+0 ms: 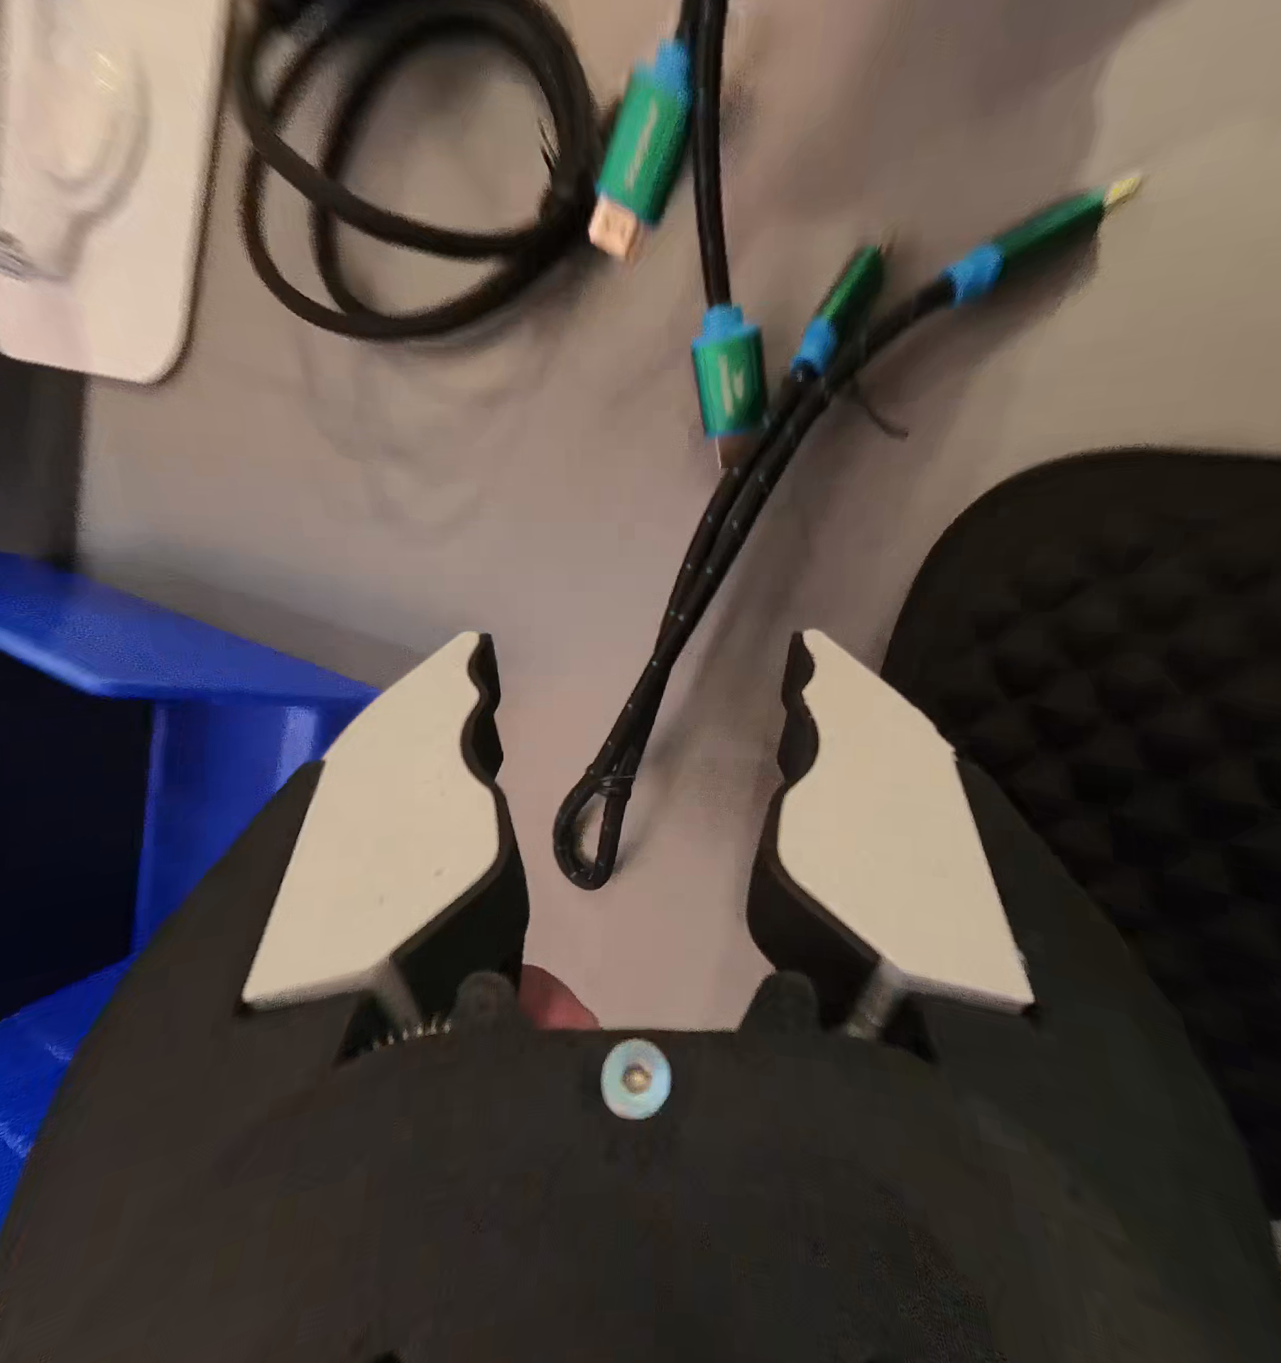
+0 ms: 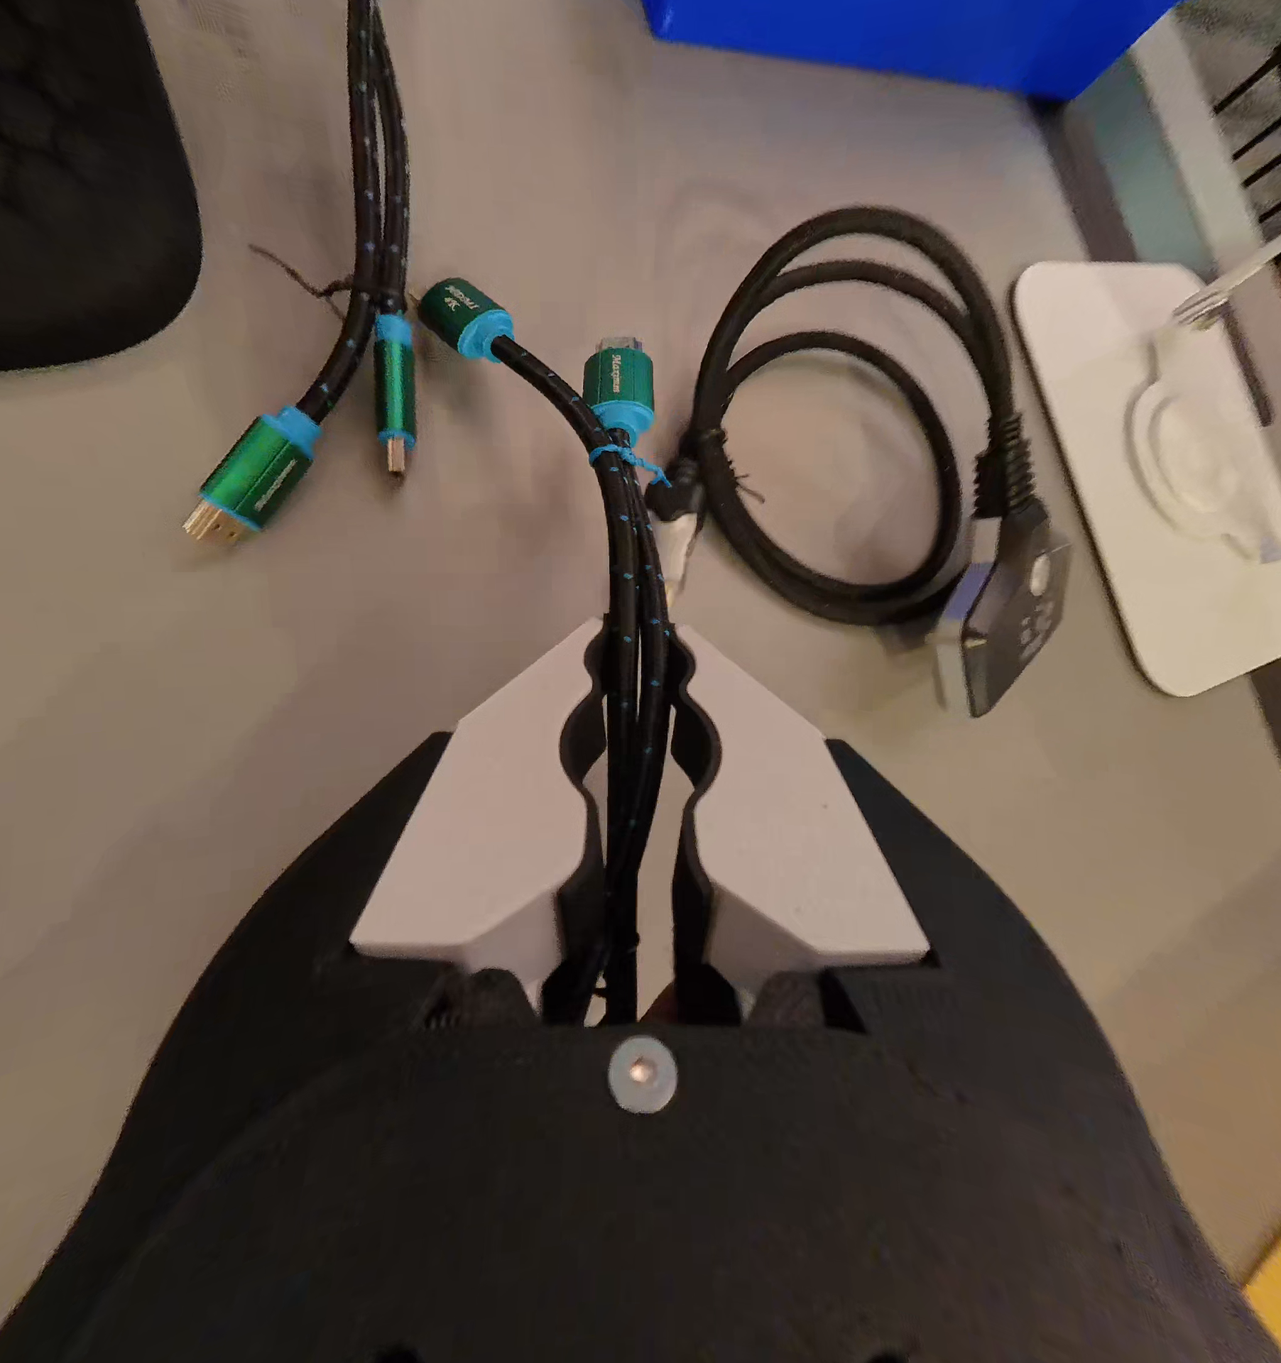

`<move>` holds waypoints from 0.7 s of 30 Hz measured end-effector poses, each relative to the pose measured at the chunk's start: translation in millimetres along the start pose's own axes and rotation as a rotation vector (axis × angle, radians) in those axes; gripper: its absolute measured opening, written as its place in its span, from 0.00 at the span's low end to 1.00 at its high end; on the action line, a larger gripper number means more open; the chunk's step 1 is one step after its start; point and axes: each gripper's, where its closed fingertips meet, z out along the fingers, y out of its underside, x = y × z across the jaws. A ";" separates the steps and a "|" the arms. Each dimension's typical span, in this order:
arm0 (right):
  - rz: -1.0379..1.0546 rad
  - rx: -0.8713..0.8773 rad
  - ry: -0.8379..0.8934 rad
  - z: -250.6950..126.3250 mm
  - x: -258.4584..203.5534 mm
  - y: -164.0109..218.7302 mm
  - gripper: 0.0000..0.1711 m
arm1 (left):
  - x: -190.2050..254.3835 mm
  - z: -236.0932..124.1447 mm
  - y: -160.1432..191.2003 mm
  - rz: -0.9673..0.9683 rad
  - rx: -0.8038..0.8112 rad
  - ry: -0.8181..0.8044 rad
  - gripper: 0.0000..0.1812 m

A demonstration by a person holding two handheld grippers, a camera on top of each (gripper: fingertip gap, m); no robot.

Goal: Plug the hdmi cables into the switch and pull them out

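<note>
In the right wrist view my right gripper (image 2: 634, 634) is shut on a doubled black braided HDMI cable (image 2: 626, 560). Its two green plugs (image 2: 468, 313) (image 2: 619, 383) lie just ahead. A second HDMI cable (image 2: 379, 147) lies to the left with its own green plugs (image 2: 257, 472) (image 2: 394, 398). The HDMI switch (image 2: 1006, 619), a small dark box with a coiled black lead (image 2: 829, 413), lies to the right. In the left wrist view my left gripper (image 1: 643, 649) is open and empty. The folded loop of the second cable (image 1: 586, 833) lies between its fingers, not touching them.
A blue bin (image 1: 106, 737) stands at the left of the left wrist view and also shows at the top of the right wrist view (image 2: 881, 37). A white stand (image 2: 1169, 479) sits beyond the switch. A black textured pad (image 1: 1102, 664) lies beside the cables on the grey table (image 1: 401, 516). My right fingertips sit around 20 centimetres from my left ones.
</note>
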 end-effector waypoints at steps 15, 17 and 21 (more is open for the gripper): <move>0.210 0.001 -0.155 -26.7 -27.9 37.7 0.35 | -8.7 31.4 21.0 0.128 -0.181 0.063 0.04; 0.221 0.012 -0.147 -32.8 -26.7 41.6 0.32 | -12.7 21.2 16.2 0.132 -0.159 0.067 0.04; 0.196 -0.007 -0.170 -35.5 -39.1 47.6 0.29 | -11.3 6.4 6.8 0.138 -0.144 0.098 0.04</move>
